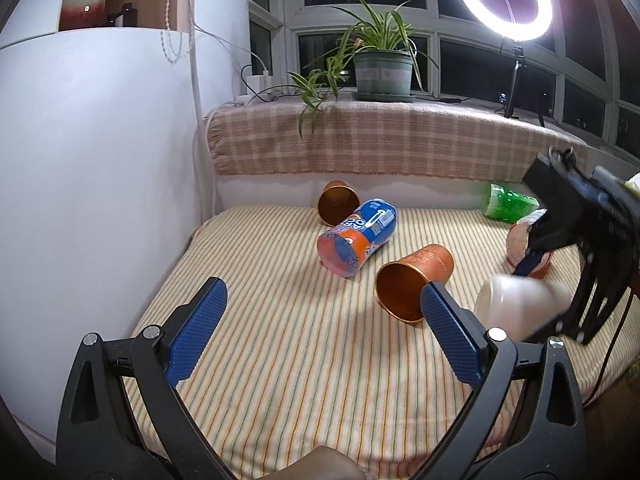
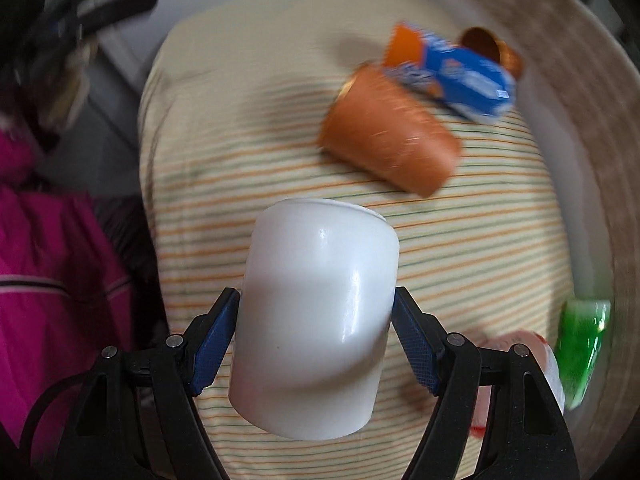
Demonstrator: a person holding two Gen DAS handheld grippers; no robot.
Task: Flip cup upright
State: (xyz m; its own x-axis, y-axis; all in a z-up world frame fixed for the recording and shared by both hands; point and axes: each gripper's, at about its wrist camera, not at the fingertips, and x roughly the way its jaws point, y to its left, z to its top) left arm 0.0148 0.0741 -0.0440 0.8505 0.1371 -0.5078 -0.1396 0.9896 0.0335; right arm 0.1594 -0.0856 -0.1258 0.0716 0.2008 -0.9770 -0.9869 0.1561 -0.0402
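Observation:
My right gripper (image 2: 316,320) is shut on a white cup (image 2: 316,320) and holds it above the striped cloth (image 2: 480,248), its closed base toward the camera and its rim pointing away. The same cup (image 1: 520,304) shows blurred at the right of the left wrist view, held in the right gripper (image 1: 532,280). My left gripper (image 1: 320,328) is open and empty above the front of the cloth. An orange cup (image 1: 416,280) lies on its side just beyond its right finger; it also shows in the right wrist view (image 2: 388,136).
A blue and orange can (image 1: 358,236) and a second orange cup (image 1: 338,202) lie on their sides further back. A green bottle (image 1: 508,202) and a pink-lidded container (image 1: 524,248) lie at the right. A white wall (image 1: 100,160) stands left, a plaid-covered ledge (image 1: 380,144) behind.

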